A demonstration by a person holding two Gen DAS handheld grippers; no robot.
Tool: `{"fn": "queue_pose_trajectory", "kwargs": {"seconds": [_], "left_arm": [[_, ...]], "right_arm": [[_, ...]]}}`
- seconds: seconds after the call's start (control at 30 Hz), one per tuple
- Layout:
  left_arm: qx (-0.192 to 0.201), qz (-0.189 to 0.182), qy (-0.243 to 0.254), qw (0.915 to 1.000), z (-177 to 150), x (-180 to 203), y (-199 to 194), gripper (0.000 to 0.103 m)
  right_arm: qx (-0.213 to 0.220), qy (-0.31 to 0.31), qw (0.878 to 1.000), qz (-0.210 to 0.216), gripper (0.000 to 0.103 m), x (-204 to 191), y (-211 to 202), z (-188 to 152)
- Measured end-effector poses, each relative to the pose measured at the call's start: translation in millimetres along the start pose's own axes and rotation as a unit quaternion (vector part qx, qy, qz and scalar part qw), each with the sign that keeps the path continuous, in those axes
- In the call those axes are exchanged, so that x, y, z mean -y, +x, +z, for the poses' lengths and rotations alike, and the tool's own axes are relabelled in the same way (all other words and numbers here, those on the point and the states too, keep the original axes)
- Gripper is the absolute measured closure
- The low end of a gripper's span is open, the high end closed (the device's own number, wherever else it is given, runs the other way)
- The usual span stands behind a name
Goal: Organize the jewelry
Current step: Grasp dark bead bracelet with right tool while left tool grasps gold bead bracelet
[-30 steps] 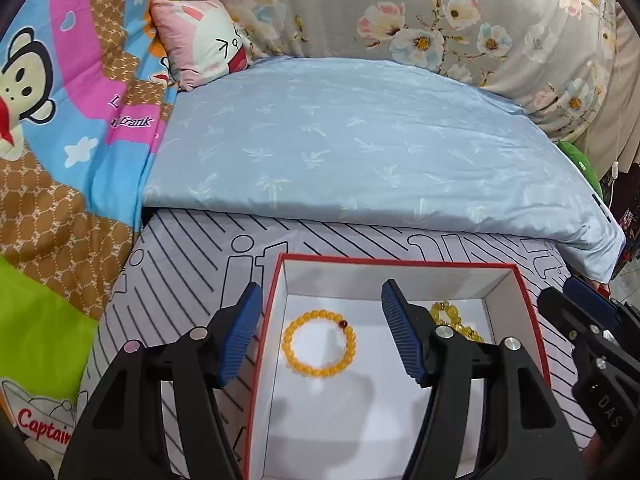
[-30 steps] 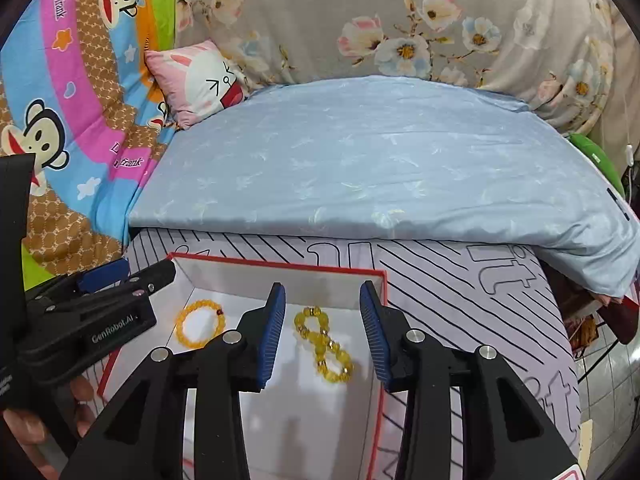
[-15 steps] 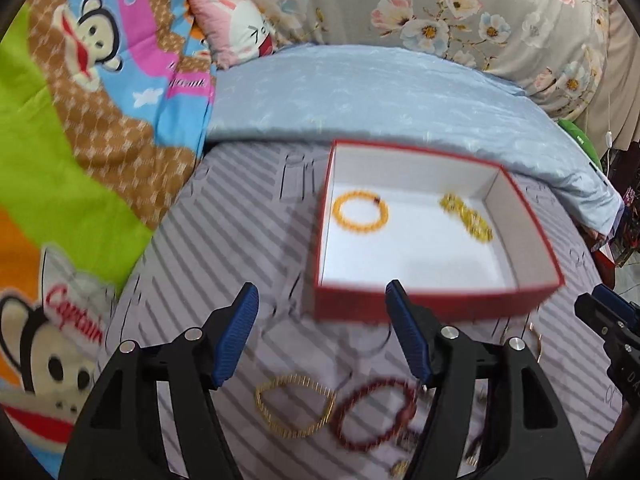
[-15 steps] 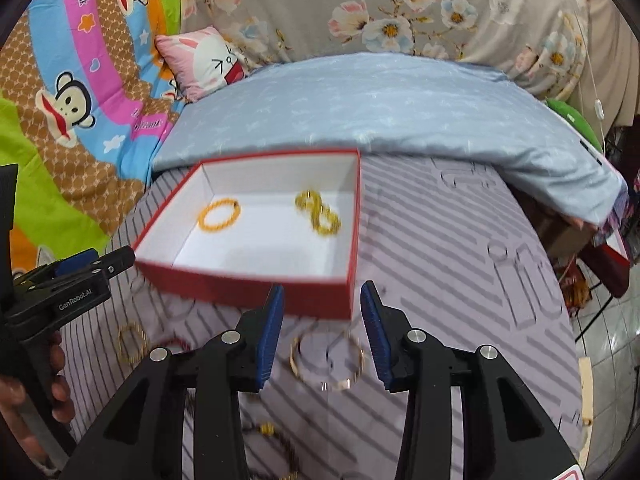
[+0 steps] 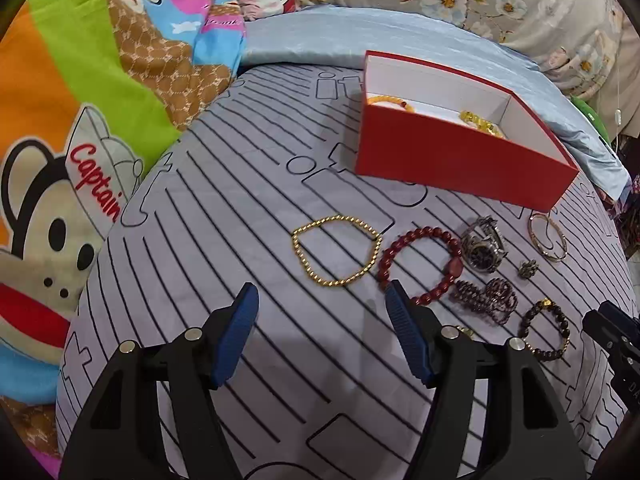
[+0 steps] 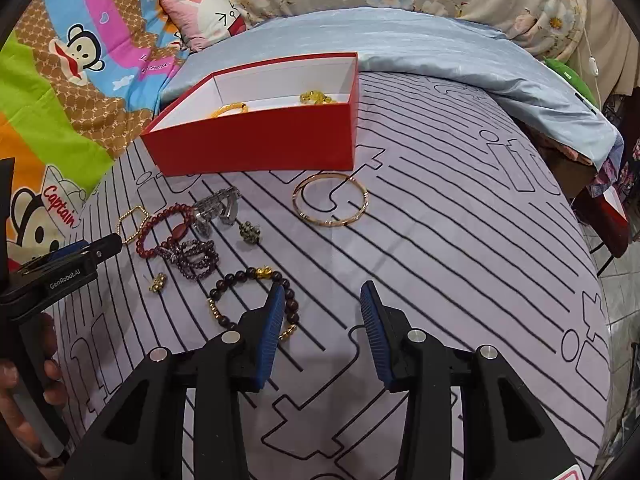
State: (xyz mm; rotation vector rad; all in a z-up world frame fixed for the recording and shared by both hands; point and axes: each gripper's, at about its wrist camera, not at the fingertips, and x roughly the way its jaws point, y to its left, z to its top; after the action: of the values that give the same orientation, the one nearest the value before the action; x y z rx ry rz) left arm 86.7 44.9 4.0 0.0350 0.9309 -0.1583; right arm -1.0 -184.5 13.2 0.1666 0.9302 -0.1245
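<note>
Left gripper (image 5: pixel 322 312) spread wide, empty, hovering over the striped sheet (image 6: pixel 460 240). Right gripper (image 6: pixel 322 316) also spread, empty, its left finger overlapping the dark bead bracelet (image 6: pixel 256 300) in view; contact unclear. Loose jewelry lies mid-sheet in a cluster: gold bead chain (image 5: pixel 338 252) just ahead of the left gripper, red bead bracelet (image 5: pixel 422 266) beside it, purple bead coil (image 5: pixel 486 296) touching the red one, small gold charm (image 6: pixel 158 282), watch (image 5: pixel 484 244), small dark ring (image 5: pixel 528 268), thin gold bangle (image 6: pixel 330 200) nearest the box. Red box (image 6: pixel 256 142) sits at the sheet's far edge, open, white inside, holding an orange bracelet (image 6: pixel 230 110) and a yellow bead string (image 6: pixel 316 98). Blue quilt (image 6: pixel 420 52) behind.
</note>
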Motion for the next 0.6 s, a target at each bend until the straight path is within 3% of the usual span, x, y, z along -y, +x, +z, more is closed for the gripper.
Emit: {"fn": "queue_pose_trajectory", "kwargs": {"seconds": [0.5, 0.6], "left_arm": [[-0.007, 0.015, -0.025, 0.9995, 17.4, -14.3, 25.3, 0.041], [-0.01, 0.022, -0.023, 0.9994, 17.9, -13.3, 33.8, 0.046]], "right_arm": [[-0.014, -0.017, 1.0, 0.0, 0.068, -13.0, 25.2, 2.9], [-0.018, -0.02, 1.0, -0.003, 0.073, -14.0, 30.5, 2.4]]}}
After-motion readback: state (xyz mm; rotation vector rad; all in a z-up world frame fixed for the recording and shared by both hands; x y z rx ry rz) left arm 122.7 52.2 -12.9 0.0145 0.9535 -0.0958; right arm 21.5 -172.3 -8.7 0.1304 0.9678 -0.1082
